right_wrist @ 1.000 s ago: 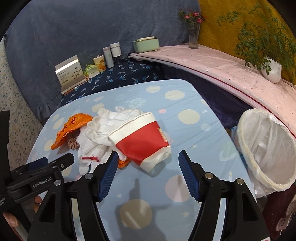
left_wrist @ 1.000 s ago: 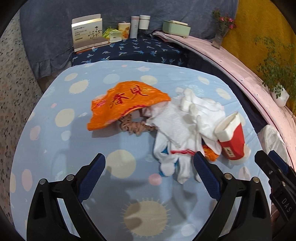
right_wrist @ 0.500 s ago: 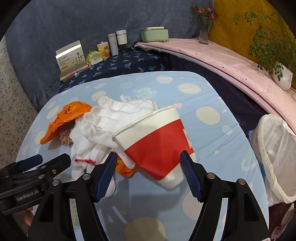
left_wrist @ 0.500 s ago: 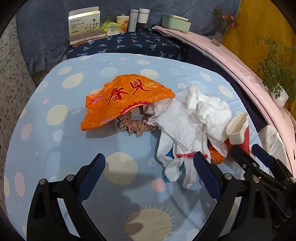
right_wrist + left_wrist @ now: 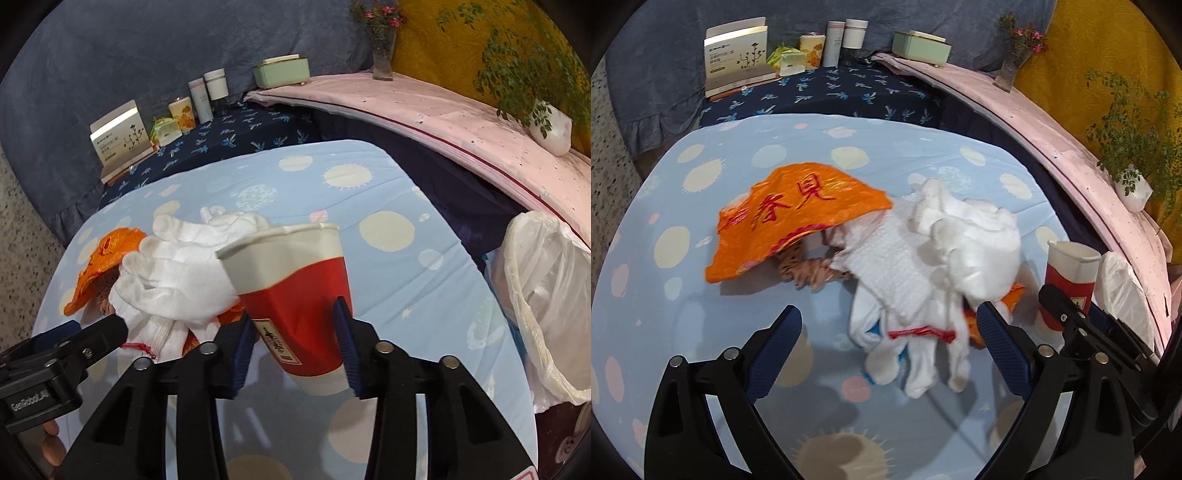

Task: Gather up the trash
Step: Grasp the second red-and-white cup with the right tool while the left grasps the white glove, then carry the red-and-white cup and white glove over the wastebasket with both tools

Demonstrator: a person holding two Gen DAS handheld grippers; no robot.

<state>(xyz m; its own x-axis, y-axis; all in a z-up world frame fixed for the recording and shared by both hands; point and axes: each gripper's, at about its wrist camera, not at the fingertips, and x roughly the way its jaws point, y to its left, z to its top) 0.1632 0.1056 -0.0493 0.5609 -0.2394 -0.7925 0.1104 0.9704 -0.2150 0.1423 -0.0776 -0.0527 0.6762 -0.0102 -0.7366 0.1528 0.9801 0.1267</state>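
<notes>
Right gripper: jaws closing on the red-and-white paper cup, blue pads against both sides of the red band, cup tilted with its mouth up toward frame centre. Inside of the cup isn't visible from the right wrist view; from the left wrist view the same cup sits at right of frame and its interior looks white, contents can't tell. Cup carries a small label with dark characters, too small to read.

Left gripper: jaws wide apart, nothing between the pads, hovering over the spotted blue cloth just short of the trash pile.

Pile, centre of the left view: orange wrapper with large red Chinese characters, white gloves with red cuff trim, a brown crumpled item under the wrapper.

Bin with white liner bag at right edge of the right view; inside not visible.

Upper left: white box with a plant drawing, text unreadable.
</notes>
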